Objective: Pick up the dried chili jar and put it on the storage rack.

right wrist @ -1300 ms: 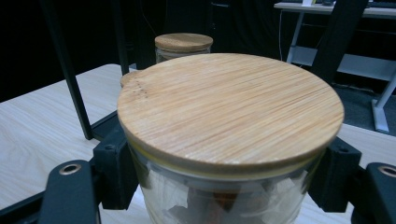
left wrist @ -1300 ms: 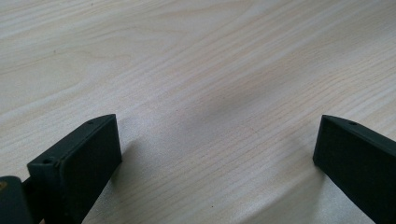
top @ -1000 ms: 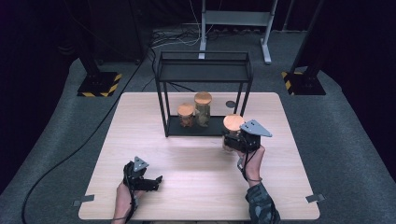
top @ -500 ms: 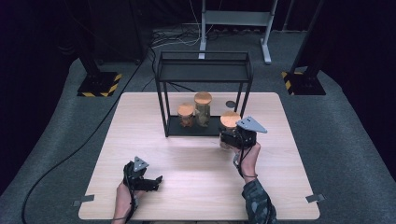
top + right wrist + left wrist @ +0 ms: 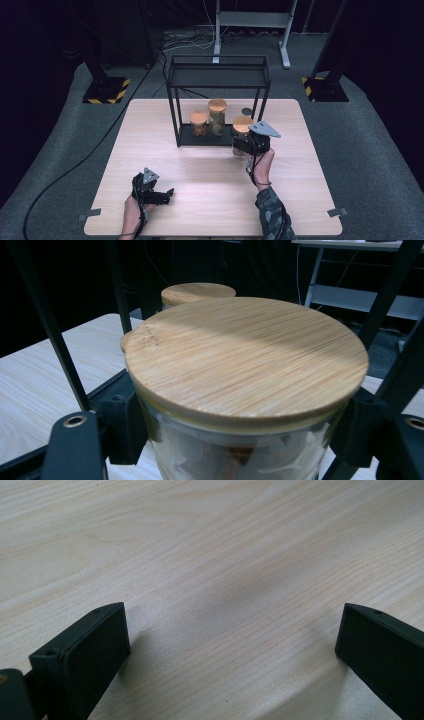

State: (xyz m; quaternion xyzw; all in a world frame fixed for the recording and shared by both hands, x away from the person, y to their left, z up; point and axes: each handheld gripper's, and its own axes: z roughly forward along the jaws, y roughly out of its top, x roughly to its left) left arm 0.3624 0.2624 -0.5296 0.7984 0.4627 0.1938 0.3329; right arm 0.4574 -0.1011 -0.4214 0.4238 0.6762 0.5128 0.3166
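A glass jar with a round bamboo lid [image 5: 243, 123] [image 5: 245, 355] is at the front right of the black metal rack [image 5: 218, 75], beside its right front post. My right gripper [image 5: 243, 139] [image 5: 240, 440] is shut on the jar's glass body just under the lid, one pad [image 5: 122, 425] on each side. Whether the jar rests on the rack's lower shelf [image 5: 192, 141] I cannot tell. My left gripper [image 5: 169, 194] [image 5: 232, 645] lies on the wooden table [image 5: 210, 170] near the front left, open with bare wood between its fingers [image 5: 85, 655].
Two more lidded jars stand on the lower shelf: a short one [image 5: 199, 122] and a taller one [image 5: 217, 116], whose lid [image 5: 198, 292] shows behind the held jar. A small dark disc [image 5: 246, 111] lies behind the rack. Rack posts [image 5: 45, 325] flank the held jar.
My right gripper has carried the jar slightly left and farther in toward the rack's lower shelf. The left gripper has stayed where it was.
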